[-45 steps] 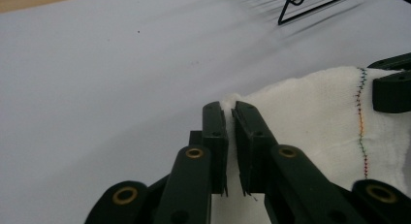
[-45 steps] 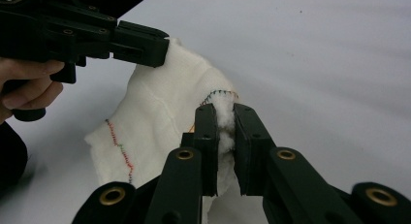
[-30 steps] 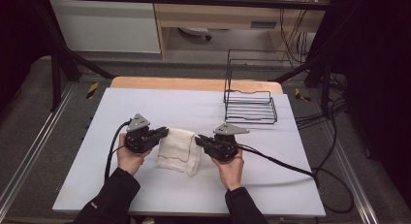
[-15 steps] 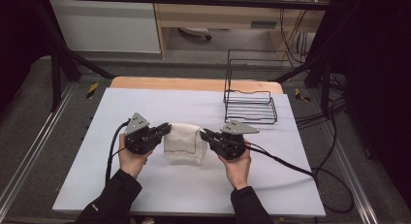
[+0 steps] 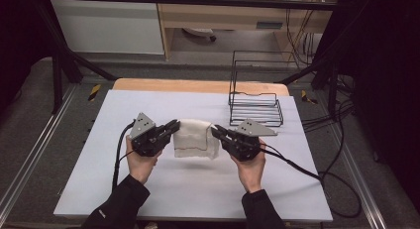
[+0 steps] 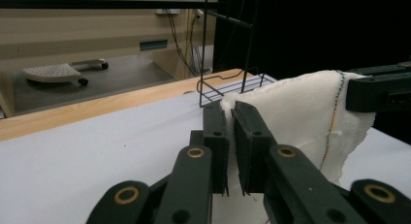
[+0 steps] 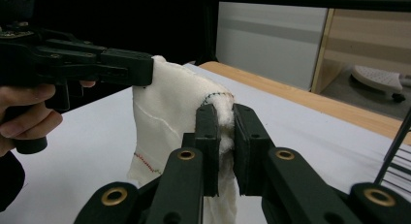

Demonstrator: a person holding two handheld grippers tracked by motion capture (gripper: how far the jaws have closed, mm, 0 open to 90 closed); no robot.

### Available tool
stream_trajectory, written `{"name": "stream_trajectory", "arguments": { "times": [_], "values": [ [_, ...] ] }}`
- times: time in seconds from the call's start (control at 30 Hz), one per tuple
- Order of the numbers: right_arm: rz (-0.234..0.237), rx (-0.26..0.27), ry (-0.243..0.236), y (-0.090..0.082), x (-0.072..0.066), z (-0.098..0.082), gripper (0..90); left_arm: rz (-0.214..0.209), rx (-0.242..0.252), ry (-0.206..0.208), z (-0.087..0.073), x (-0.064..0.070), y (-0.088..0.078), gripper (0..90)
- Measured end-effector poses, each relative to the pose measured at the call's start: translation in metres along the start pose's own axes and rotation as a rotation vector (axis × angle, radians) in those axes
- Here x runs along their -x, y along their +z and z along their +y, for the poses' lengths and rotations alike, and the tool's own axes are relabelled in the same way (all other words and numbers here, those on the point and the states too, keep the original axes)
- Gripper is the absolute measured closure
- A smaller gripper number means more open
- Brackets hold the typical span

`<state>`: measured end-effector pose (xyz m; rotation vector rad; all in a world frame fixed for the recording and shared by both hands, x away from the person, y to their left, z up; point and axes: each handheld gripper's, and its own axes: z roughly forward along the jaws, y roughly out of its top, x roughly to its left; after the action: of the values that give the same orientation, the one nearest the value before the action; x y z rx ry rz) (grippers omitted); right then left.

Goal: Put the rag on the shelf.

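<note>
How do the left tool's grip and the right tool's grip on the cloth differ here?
The left tool pinches the left upper corner of the white cloth; the right tool pinches the right one. The left sits slightly higher in the high view than the right. Both are shut on the cloth, which hangs between them.

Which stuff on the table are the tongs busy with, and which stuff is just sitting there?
In use:
- white cloth, lifted by its two top corners
- left tongs, shut on one corner
- right tongs, shut on the other corner

Just lying about:
- black wire rack, at the table's far right
- white table cover
</note>
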<state>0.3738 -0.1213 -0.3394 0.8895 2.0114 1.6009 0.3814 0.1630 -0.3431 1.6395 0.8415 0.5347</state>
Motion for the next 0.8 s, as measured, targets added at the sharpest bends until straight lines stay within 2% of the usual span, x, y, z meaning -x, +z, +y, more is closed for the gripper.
{"name": "stream_trajectory", "arguments": {
  "times": [0.37,0.8],
  "values": [
    [-0.028,0.037,-0.03,-0.013,0.004,0.011,82.1,-0.003,0.06,-0.01,0.008,0.01,0.007,83.7],
    [-0.074,0.096,-0.044,-0.027,0.013,0.023,82.1,-0.01,0.11,0.0,0.028,0.023,0.017,83.8]
  ]
}}
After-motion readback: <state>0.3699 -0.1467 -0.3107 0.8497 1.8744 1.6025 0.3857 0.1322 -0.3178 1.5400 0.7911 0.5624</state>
